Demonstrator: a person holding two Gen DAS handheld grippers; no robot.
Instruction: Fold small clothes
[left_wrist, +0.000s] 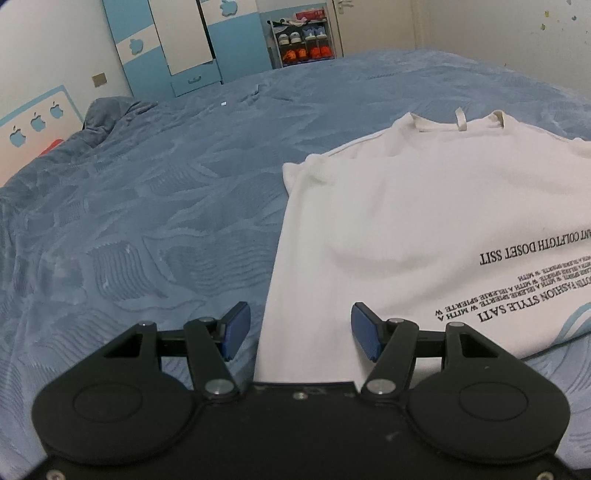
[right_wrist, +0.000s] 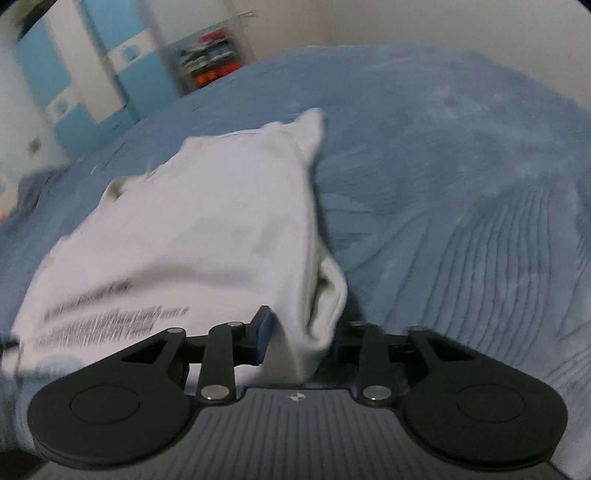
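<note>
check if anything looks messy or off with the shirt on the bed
The white shirt lies mostly flat, but its edge by the right gripper is bunched into a thick roll, and the far sleeve sticks up crooked.

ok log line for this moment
left gripper: open over shirt hem | right gripper: fabric between fingers | white t-shirt: on blue bedspread

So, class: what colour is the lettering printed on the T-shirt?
Black lettering on the white T-shirt; clearest in the left wrist view.

A home bedroom: a bed (left_wrist: 184, 192) under a blue cover fills the frame, with a blue-and-white wardrobe (left_wrist: 177, 48) and shoe rack (left_wrist: 303, 40) along the top.
</note>
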